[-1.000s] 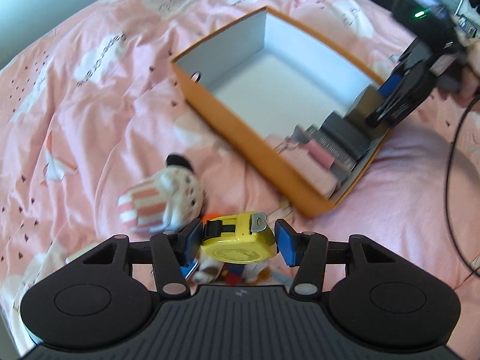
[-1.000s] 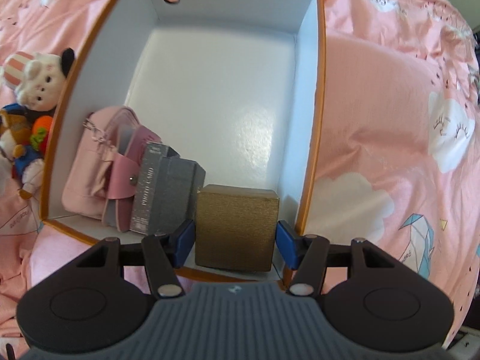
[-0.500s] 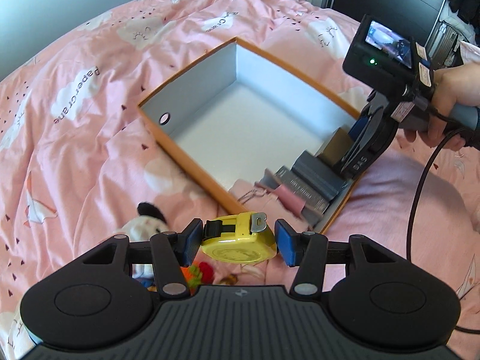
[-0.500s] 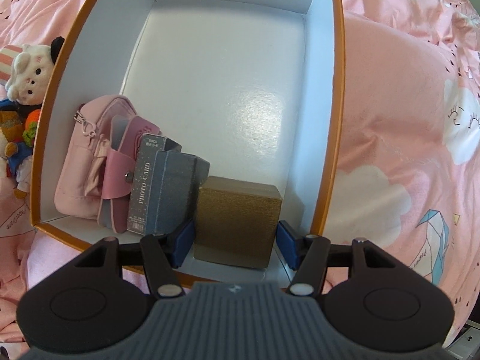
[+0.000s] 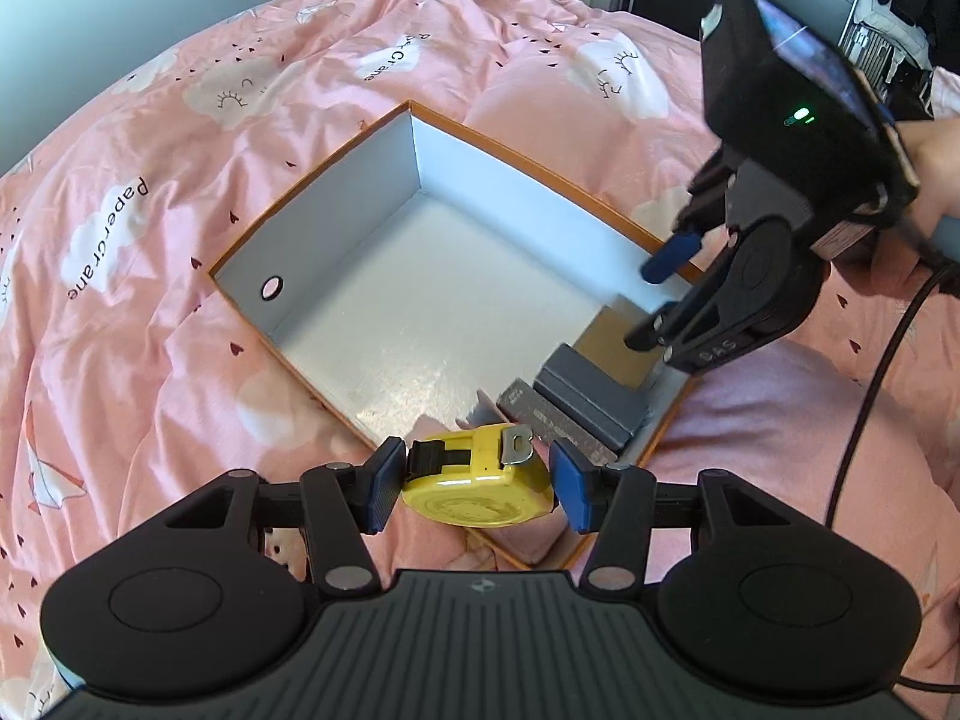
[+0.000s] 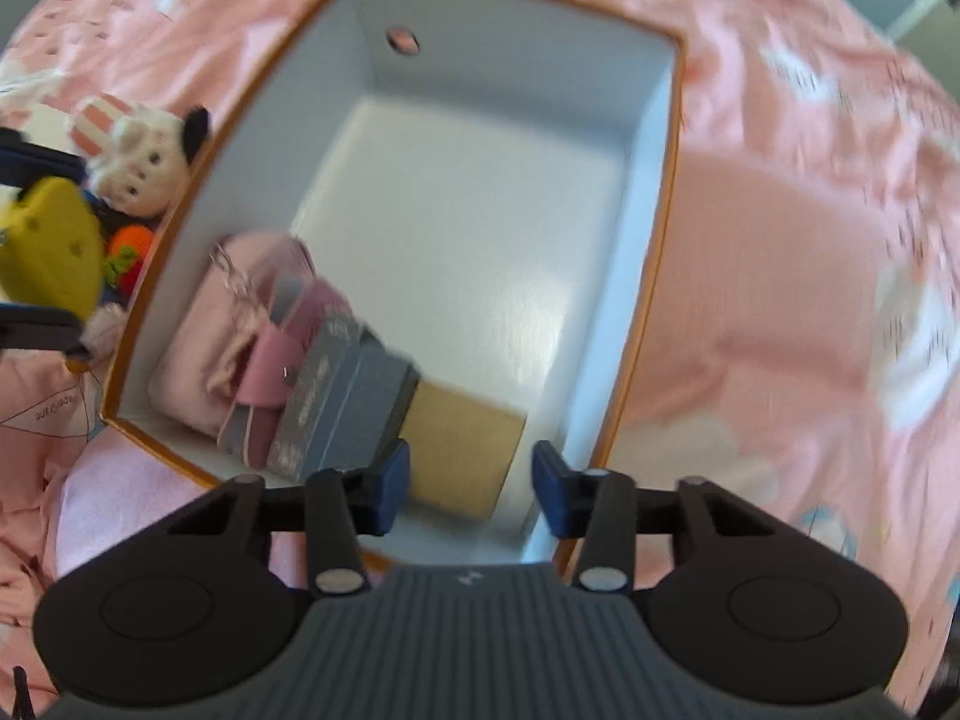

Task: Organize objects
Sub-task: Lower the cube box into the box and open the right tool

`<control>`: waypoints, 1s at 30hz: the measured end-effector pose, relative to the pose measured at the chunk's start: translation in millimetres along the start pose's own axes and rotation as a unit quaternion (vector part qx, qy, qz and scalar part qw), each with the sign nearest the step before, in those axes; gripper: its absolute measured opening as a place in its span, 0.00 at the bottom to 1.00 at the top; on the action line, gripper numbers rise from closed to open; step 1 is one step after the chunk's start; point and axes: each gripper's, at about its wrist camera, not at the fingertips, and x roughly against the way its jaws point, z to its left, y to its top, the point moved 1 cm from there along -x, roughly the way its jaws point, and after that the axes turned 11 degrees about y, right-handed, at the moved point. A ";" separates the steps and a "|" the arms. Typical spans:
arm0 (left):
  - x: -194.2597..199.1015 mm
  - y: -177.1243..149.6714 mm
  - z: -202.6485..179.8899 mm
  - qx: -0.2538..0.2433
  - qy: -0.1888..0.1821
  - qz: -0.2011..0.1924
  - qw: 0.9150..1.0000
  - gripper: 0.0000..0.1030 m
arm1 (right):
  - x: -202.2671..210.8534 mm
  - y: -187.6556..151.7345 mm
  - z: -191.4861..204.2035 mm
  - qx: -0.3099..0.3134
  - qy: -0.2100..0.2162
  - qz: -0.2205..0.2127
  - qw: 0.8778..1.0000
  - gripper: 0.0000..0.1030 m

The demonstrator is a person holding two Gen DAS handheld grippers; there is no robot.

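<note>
My left gripper (image 5: 474, 483) is shut on a yellow tape measure (image 5: 480, 483) and holds it above the near corner of an orange box with a white inside (image 5: 432, 276). The box holds a pink pouch (image 6: 222, 324), a grey card box (image 6: 354, 402) and a gold box (image 6: 462, 450) in a row at one end. My right gripper (image 6: 471, 486) is open and empty, raised above the gold box; it also shows in the left wrist view (image 5: 666, 294). The tape measure shows at the left edge of the right wrist view (image 6: 51, 252).
The box lies on a pink quilt (image 5: 150, 192) with cloud prints. A plush toy (image 6: 138, 162) lies on the quilt beside the box's left wall. A black cable (image 5: 864, 396) hangs from the right gripper.
My left gripper rose and moved over the box corner with the tape measure. My right gripper let go of the gold box and pulled back and up.
</note>
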 end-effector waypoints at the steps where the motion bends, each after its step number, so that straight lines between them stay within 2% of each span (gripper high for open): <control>1: -2.1 2.2 -0.9 0.003 0.004 0.001 1.000 0.58 | -1.8 3.4 -3.1 0.010 -0.004 -0.003 1.000 0.26; 3: -7.2 7.3 -0.8 0.013 0.005 0.004 1.000 0.58 | -9.1 11.1 -7.3 0.029 -0.005 -0.004 1.000 0.17; 5: -11.4 11.6 -1.1 0.021 0.002 0.004 1.000 0.58 | -19.6 13.3 -13.1 0.043 -0.002 -0.003 0.999 0.13; 12: -29.8 24.8 -1.8 0.042 -0.016 0.010 0.999 0.58 | -46.7 25.1 -17.5 0.097 -0.008 -0.018 0.995 0.08; 19: -48.4 30.1 -5.2 0.035 -0.028 0.024 0.999 0.58 | -61.9 12.0 -12.0 0.149 0.008 0.010 0.989 0.05; 21: -53.3 30.9 -5.3 0.036 -0.028 0.029 0.999 0.58 | -65.8 8.9 -14.3 0.147 0.020 0.022 0.989 0.00; 24: -57.4 31.2 -5.9 0.036 -0.033 0.035 0.998 0.58 | -66.7 4.6 -13.0 0.177 0.012 0.026 0.984 0.00; 27: -57.6 32.3 -8.5 0.033 -0.043 0.036 0.998 0.58 | -63.2 5.5 -14.9 0.171 0.015 0.017 0.985 0.00; 30: -56.0 35.1 -13.0 0.032 -0.059 0.031 0.997 0.58 | -43.9 5.5 -20.4 0.158 0.004 -0.018 0.987 0.00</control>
